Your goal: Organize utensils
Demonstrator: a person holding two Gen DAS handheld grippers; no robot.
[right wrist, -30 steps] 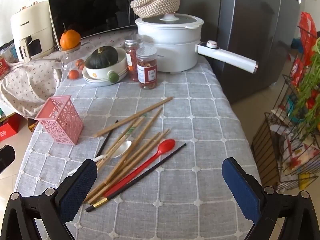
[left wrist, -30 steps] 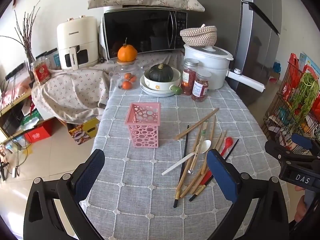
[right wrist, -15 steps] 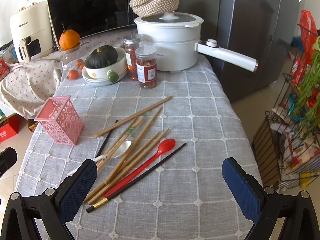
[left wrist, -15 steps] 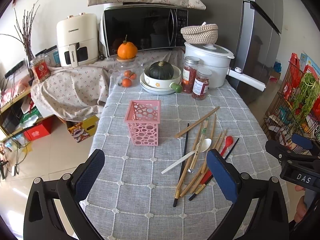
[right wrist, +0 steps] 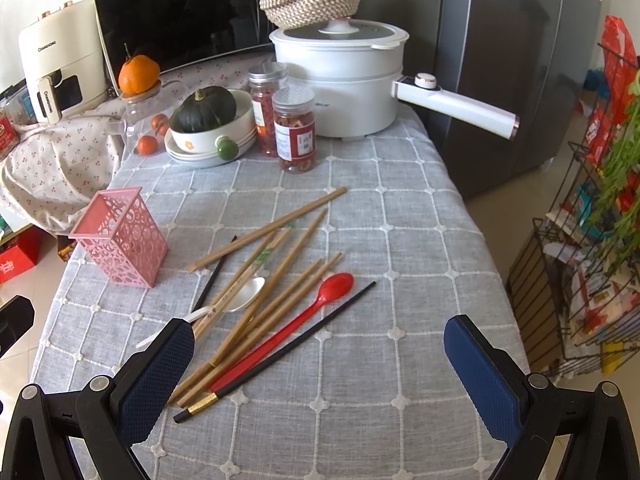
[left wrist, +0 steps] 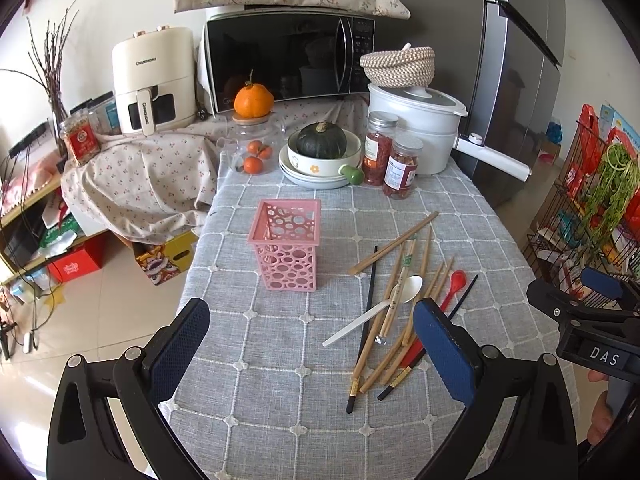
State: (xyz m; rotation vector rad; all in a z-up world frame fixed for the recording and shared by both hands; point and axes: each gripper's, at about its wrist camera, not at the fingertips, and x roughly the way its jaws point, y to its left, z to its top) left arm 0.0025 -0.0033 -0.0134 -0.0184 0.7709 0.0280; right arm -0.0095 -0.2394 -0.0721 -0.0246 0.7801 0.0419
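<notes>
Kitchen corner w/ grey checked cloth on table (left wrist: 280, 400). Left wrist view, L to R: air fryer (left wrist: 154, 80) upper left, microwave (left wrist: 288, 62) top centre, white pot (left wrist: 416, 128) upper right, fridge (left wrist: 516, 80) far right. Pink holder (left wrist: 286, 250) stands upright at frame centre, nothing visible inside. Loose utensil pile just right of it, lying flat on table: wooden chopsticks (left wrist: 404, 272) fanned & overlapping, black chopstick (left wrist: 370, 300), white spoon (left wrist: 376, 308) across them, red spoon (left wrist: 454, 288) at pile's right edge. Left hand-held gripper (left wrist: 312, 364) bottom centre, released, fingers wide apart, nothing between, above table. Right wrist view: holder at centre left, pile in centre, red spoon (right wrist: 304, 316) & 2nd black chopstick (right wrist: 280, 350) on pile's right side. Right hand-held gripper (right wrist: 320, 380) bottom, also released, wide, holding nothing; left pad (right wrist: 156, 380) overlaps lower ends of chopsticks in frame, contact can't tell.
</notes>
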